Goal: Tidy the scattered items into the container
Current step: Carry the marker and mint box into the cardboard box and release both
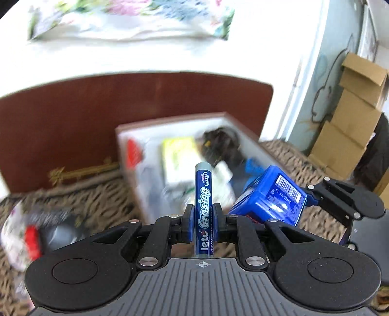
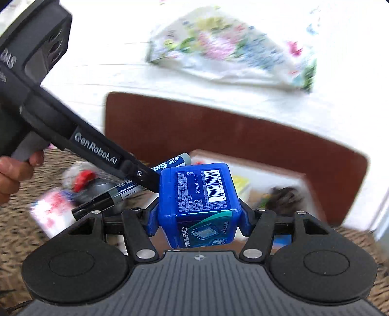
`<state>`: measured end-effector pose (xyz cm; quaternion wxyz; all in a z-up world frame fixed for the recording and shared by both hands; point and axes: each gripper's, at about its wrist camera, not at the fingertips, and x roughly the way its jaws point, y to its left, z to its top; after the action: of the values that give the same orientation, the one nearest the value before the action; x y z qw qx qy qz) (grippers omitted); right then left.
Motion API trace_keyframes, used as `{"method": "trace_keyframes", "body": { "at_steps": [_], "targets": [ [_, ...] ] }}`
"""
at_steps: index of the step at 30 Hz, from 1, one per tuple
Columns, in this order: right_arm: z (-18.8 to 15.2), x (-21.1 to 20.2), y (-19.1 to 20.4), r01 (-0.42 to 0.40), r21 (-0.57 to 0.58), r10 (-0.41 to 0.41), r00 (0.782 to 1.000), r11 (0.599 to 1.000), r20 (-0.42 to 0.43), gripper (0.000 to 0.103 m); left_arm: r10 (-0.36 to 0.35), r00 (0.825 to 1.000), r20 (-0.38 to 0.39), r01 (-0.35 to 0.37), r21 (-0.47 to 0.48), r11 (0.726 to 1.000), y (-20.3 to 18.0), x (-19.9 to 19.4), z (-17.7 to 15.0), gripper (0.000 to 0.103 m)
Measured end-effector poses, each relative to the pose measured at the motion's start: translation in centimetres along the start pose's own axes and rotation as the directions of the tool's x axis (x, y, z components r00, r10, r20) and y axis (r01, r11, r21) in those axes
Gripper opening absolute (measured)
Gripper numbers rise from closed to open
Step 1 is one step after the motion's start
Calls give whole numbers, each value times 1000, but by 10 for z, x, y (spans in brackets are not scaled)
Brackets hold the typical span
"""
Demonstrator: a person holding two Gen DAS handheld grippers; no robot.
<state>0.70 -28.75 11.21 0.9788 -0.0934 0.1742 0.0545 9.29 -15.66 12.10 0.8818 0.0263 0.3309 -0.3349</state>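
Note:
My left gripper (image 1: 203, 222) is shut on a blue whiteboard marker (image 1: 203, 201), held above the woven mat. My right gripper (image 2: 198, 220) is shut on a blue cube-shaped box (image 2: 198, 201) with a barcode; the box also shows in the left wrist view (image 1: 269, 197), right of the marker. The marker shows in the right wrist view (image 2: 136, 186), held by the left gripper just left of the box. The container (image 1: 136, 155) is a white open box ahead, holding several blurred items; it also shows in the right wrist view (image 2: 301, 179).
A small pile of loose items with a red piece (image 1: 34, 240) lies on the mat at the left, also in the right wrist view (image 2: 80, 182). A dark red board (image 1: 73, 126) stands behind the container. A floral pouch (image 1: 131, 19) lies beyond. Cardboard boxes (image 1: 350, 116) stand right.

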Motion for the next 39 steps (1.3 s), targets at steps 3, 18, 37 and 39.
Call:
{"method": "trace_keyframes", "body": {
  "at_steps": [3, 18, 37, 39],
  "targets": [
    [6, 14, -25, 85, -10, -85, 996, 996, -7, 66, -24, 1000, 6, 24, -12, 1000, -11, 25, 26, 11],
    [1, 128, -114, 235, -22, -236, 963, 972, -129, 66, 11, 998, -66, -18, -108, 994, 0, 174, 94, 11],
    [-16, 140, -81, 243, -212, -273, 953, 947, -128, 99, 86, 993, 75, -84, -36, 996, 4, 161, 72, 103],
    [-10, 136, -79, 244, -215, -273, 954, 946, -122, 99, 101, 992, 72, -100, -16, 995, 0, 154, 66, 103]
  ]
}}
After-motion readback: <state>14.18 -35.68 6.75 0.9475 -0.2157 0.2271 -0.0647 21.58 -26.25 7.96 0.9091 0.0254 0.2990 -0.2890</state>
